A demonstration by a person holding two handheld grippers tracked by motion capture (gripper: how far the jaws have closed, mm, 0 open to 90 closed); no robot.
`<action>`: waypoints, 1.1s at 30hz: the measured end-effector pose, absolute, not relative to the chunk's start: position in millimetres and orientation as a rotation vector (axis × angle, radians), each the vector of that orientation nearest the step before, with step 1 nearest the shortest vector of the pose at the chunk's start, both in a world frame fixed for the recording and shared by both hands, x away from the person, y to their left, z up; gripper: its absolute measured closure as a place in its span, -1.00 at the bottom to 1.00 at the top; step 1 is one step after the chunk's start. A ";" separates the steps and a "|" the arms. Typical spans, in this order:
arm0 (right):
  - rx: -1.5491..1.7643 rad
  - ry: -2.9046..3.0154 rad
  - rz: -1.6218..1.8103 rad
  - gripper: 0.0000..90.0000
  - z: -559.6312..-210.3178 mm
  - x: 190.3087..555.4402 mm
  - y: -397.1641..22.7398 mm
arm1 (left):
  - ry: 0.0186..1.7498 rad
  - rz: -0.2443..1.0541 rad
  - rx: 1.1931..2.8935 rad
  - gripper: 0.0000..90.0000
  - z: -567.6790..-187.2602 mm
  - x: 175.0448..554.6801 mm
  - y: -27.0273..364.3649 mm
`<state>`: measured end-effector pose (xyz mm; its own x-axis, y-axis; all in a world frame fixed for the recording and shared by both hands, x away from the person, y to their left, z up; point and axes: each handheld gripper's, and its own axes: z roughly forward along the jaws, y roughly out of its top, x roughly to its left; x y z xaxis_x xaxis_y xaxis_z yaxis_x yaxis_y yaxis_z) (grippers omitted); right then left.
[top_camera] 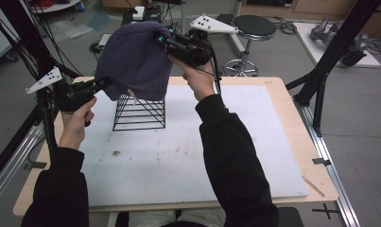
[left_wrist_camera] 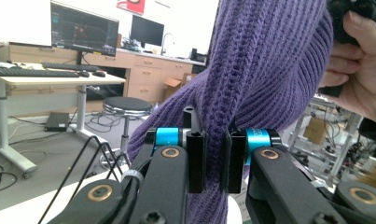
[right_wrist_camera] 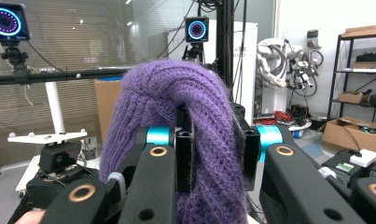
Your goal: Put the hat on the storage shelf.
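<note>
Two hand-held grippers hold a purple knit beanie (top_camera: pixel 134 59) above a black wire rack (top_camera: pixel 140 112) on the bench (top_camera: pixel 188 156): left hand-held gripper (top_camera: pixel 104 83) pinching its lower edge, right hand-held gripper (top_camera: pixel 160 39) clamping its crown.

A workshop room around your desk

Past your desk (top_camera: pixel 292 142) lies grey floor (top_camera: pixel 368 142) with a black round stool (top_camera: pixel 254 26); a side table (left_wrist_camera: pixel 45 80) carries a keyboard (left_wrist_camera: pixel 17 71) and a monitor (left_wrist_camera: pixel 85 35), wooden drawers (left_wrist_camera: pixel 148 77) line the white wall, and metal shelving (right_wrist_camera: pixel 358 70) holds boxes.
</note>
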<state>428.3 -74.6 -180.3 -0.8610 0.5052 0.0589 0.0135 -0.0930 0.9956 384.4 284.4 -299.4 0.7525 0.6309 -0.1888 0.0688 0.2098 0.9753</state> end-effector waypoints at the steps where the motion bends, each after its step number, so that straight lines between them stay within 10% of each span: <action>1: 0.570 1.842 2.014 0.67 -180.3 428.8 -74.4 | 0.651 0.429 1.312 0.85 -299.2 385.3 284.6; 33: 0.593 1.983 1.775 0.64 -198.9 441.3 -33.6 | 0.778 0.366 1.333 0.84 -349.5 396.3 305.4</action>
